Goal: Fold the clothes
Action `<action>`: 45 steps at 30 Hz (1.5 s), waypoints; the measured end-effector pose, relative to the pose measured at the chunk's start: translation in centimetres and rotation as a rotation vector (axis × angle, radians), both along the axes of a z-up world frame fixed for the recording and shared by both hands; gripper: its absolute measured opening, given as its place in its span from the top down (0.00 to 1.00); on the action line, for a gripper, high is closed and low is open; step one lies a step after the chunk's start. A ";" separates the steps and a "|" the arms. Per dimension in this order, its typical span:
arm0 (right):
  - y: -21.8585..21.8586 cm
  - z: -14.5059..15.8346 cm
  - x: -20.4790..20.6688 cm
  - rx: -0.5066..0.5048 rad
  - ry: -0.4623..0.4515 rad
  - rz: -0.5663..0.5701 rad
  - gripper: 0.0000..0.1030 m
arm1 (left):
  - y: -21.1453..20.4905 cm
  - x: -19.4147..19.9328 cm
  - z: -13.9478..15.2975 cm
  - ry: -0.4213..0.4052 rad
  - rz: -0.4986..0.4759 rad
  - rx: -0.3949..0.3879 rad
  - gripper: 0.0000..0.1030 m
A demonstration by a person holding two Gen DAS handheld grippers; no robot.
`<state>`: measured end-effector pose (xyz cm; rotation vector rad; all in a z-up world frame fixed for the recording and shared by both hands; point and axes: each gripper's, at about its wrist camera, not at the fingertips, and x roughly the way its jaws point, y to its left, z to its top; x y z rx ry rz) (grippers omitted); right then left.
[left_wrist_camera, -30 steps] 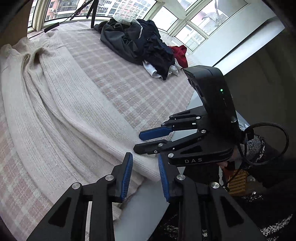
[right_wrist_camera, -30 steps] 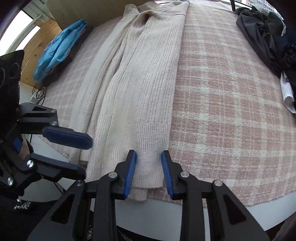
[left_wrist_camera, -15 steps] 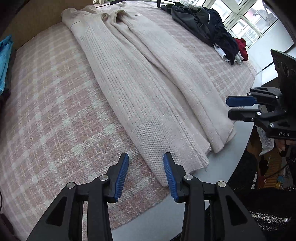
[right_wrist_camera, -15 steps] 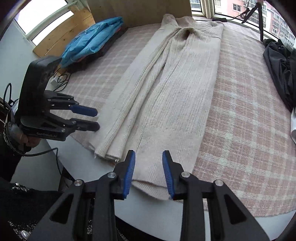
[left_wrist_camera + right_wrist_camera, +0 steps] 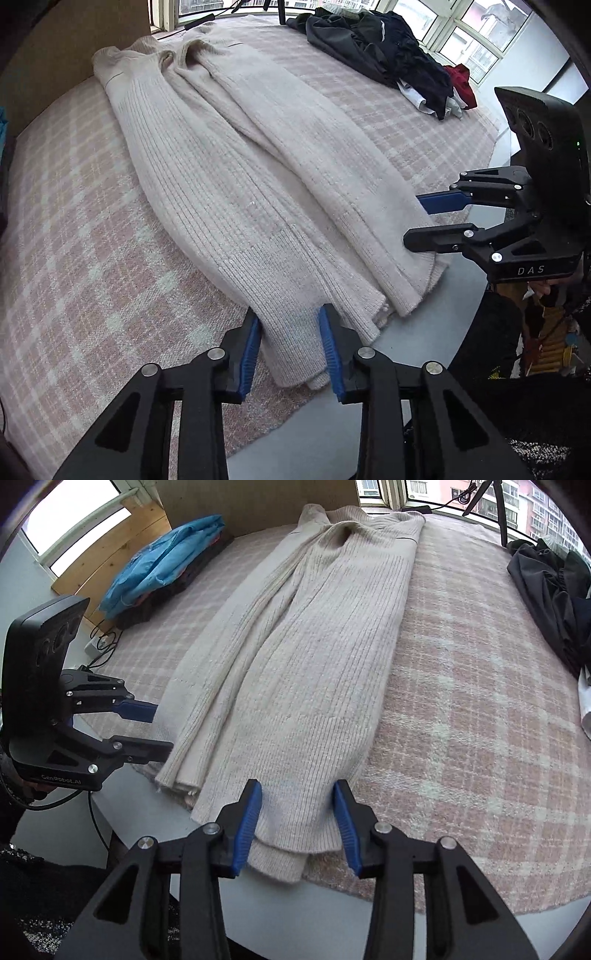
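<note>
Hems of the long cream ribbed-knit cardigan, spread lengthwise on the pink checked worktop, sat between both tools, left tool closing and right tool unclenched, apparently for lifting a fold.

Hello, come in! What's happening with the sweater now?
Left tool closing around sweater hem. Right tool astride other hem corner, pads apart. Dark clothes pile far off, nothing blocking.

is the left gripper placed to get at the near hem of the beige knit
Probably yes. The left gripper already straddles the near hem of the beige knit garment, its jaws closing with the cloth between them. Nothing blocks it; the right gripper straddles the hem's other side.
</note>
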<state>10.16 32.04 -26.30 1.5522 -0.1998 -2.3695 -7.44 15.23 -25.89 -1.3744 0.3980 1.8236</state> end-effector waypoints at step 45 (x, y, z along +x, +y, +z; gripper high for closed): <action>15.3 -0.5 -41.8 -0.577 -0.249 -0.314 0.83 | 3.2 -42.4 0.9 -0.272 0.447 0.296 0.81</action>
